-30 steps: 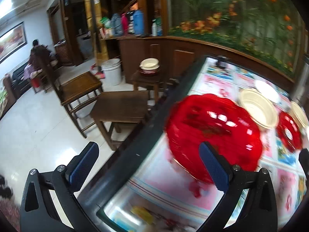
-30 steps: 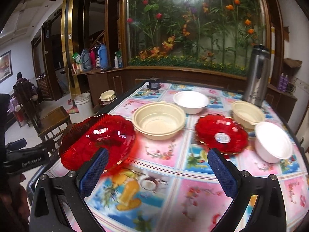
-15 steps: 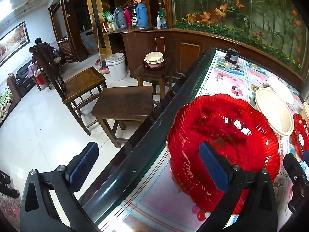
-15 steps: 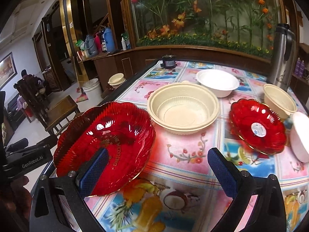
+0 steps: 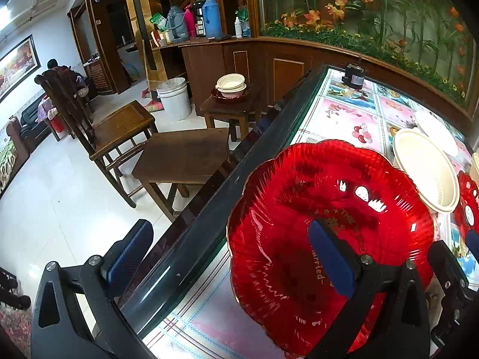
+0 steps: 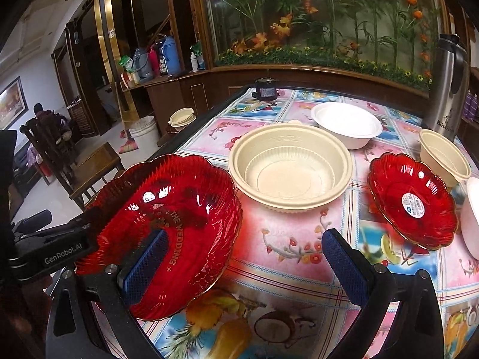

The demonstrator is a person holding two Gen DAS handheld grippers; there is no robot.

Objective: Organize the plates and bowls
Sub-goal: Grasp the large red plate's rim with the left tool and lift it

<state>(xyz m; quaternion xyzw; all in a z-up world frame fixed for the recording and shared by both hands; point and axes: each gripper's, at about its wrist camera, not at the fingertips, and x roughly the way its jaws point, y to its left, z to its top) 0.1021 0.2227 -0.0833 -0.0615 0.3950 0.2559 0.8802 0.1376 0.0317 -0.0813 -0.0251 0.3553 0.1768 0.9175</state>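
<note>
A large red glass plate (image 6: 167, 221) sits at the table's near left corner, also in the left wrist view (image 5: 329, 227). My left gripper (image 5: 230, 257) is open, its right finger over the plate, its left finger beyond the table edge. My right gripper (image 6: 244, 266) is open, its left finger at the plate's near rim. Behind the plate stands a large cream bowl (image 6: 290, 170), then a white bowl (image 6: 347, 124). A small red plate (image 6: 413, 200) lies to the right, with a small cream bowl (image 6: 443, 155) and another white bowl (image 6: 471, 218) beside it.
The table (image 6: 299, 239) has a flowered cloth under glass and a dark edge (image 5: 209, 209). A steel flask (image 6: 446, 89) stands at the back right, a dark jar (image 6: 265, 89) at the back. Wooden stools (image 5: 182, 155), a chair and a white bucket (image 5: 175, 97) stand left.
Both grippers have moved in toward the large red plate, which now looks bigger and lies between their fingers. Both stay open.
</note>
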